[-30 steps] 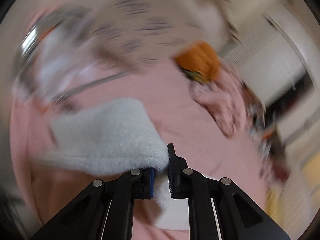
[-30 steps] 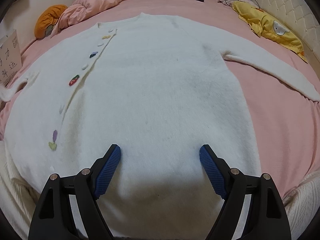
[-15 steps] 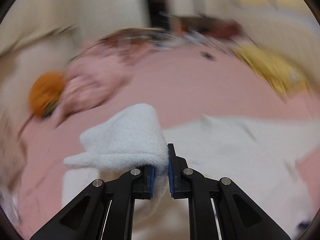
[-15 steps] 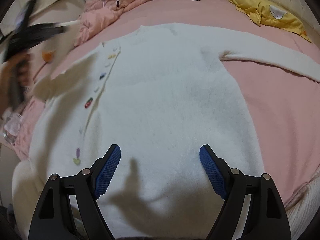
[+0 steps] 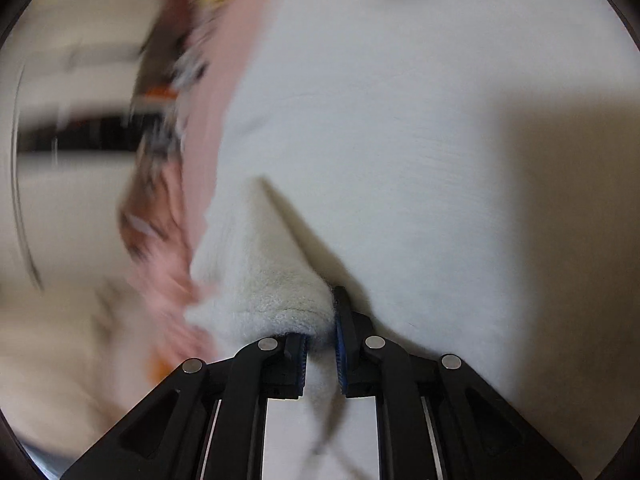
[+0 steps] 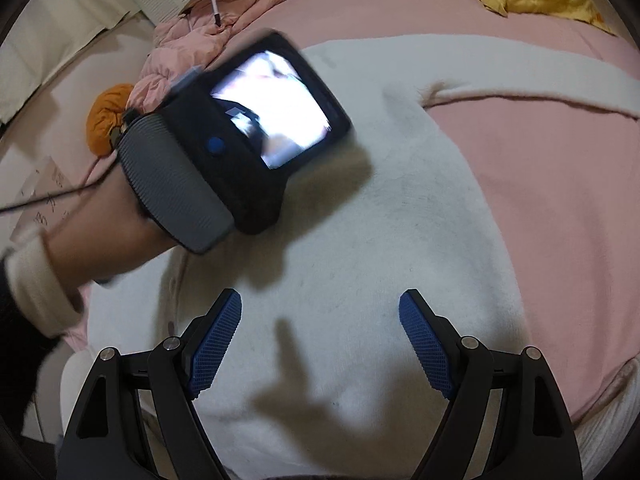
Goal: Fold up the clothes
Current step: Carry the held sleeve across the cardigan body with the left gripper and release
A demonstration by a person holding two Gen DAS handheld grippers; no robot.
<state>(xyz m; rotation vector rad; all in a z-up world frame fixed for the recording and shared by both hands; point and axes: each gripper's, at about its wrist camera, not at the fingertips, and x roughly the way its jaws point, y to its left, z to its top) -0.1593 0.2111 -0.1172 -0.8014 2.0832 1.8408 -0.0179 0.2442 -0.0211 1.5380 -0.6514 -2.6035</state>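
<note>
Your left gripper (image 5: 320,344) pinches the white sweater's sleeve (image 5: 276,280) above its body; your right gripper (image 6: 320,344) hovers spread over the sweater (image 6: 360,240).

Left tool (image 5: 320,344) clamped tight, right tool (image 6: 320,344) hovering with jaws spread wide

Left wrist view: sits behind the left gripper (image 5: 320,344), fingers at lower centre of the frame; looks close over the white sweater (image 5: 400,140); left half of the frame blurred.
Right wrist view: sits behind the right gripper (image 6: 320,344), fingers at lower left and lower right; looks steeply down from above the sweater (image 6: 360,240) across the pink bed (image 6: 540,180).
Shared: sweater, pink bedding; the left gripper's body with its screen (image 6: 276,108) shows in the right view's upper left.
</note>
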